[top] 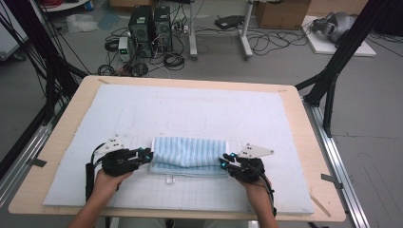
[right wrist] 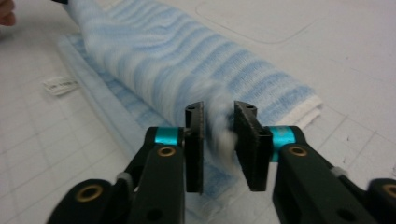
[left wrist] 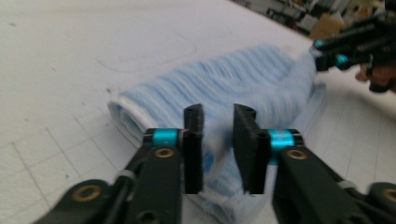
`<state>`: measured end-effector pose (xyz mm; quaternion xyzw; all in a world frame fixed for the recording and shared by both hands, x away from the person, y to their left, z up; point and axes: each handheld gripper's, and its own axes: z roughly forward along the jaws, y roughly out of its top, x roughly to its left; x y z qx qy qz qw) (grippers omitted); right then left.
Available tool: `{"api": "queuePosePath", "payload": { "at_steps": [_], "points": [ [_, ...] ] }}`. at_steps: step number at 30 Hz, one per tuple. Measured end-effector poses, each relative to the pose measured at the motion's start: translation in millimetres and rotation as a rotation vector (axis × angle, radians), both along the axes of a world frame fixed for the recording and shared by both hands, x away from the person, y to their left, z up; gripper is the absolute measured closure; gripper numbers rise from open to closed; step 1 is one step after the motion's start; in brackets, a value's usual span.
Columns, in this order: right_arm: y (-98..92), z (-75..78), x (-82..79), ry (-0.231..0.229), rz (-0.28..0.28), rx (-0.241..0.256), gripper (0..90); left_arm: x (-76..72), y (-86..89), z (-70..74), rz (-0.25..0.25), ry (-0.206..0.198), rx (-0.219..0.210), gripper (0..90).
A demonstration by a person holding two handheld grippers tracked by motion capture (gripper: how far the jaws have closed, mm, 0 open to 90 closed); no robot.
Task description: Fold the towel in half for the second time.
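A blue-and-white striped towel [top: 190, 152] lies folded over in a long roll on the white gridded mat [top: 190, 107], near the front. My left gripper [top: 148, 154] is at its left end. In the left gripper view the jaws [left wrist: 218, 140] are closed on a fold of the towel [left wrist: 233, 79]. My right gripper [top: 223, 161] is at the towel's right end. Its jaws [right wrist: 218, 140] pinch blurred fabric of the towel [right wrist: 163, 56]. The upper layer is raised over a flat lower layer.
A small white label [top: 169, 179] pokes out from the towel's front edge. The mat rests on a wooden tabletop [top: 62, 128]. Black frame legs, computer towers [top: 151, 26] and cables stand on the floor beyond the table.
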<state>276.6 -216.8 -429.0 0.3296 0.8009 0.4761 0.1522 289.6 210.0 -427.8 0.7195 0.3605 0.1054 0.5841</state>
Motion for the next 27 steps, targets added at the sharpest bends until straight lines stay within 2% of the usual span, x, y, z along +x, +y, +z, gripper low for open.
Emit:
{"api": "queuePosePath", "payload": {
  "at_steps": [2,4,6,8,10,12,15,17,20,22,27],
  "points": [
    [-5.5,5.1,-3.3,-0.015,-0.012,0.022,66.5,0.2,1.3,5.2,0.013,-0.022,-0.011,63.8],
    [-12.3,9.8,-3.9,-0.034,-0.032,0.062,65.3,1.5,-1.7,5.8,0.006,-0.021,-0.007,63.4],
    [-15.3,13.1,-3.6,-0.045,-0.048,0.093,64.0,3.7,-7.1,3.2,-0.008,-0.003,0.010,63.1],
    [-12.5,14.0,-0.9,-0.040,-0.064,0.099,63.3,7.3,-15.0,-0.5,-0.018,0.019,0.040,63.0],
    [-3.2,11.9,3.8,-0.027,-0.068,0.074,62.1,12.4,-23.2,-4.3,-0.028,0.043,0.087,63.2],
    [9.4,7.8,8.6,-0.010,-0.047,0.035,61.3,15.4,-29.0,-8.1,-0.032,0.083,0.117,64.3],
    [25.6,1.1,14.0,0.020,-0.015,-0.048,61.3,15.3,-34.3,-13.4,-0.030,0.123,0.166,66.1],
    [30.7,-3.7,17.3,0.041,-0.005,-0.082,61.7,14.1,-35.8,-17.2,-0.033,0.143,0.201,67.6],
    [34.0,-9.3,17.8,0.067,-0.004,-0.152,62.0,11.1,-36.3,-21.0,-0.034,0.165,0.215,70.4],
    [33.8,-12.3,16.4,0.066,0.005,-0.182,62.1,8.2,-36.8,-21.6,-0.037,0.176,0.221,71.7],
    [28.3,-13.3,11.4,0.057,0.016,-0.217,61.8,-3.8,-38.2,-22.7,-0.041,0.155,0.256,73.6]
  ]
}}
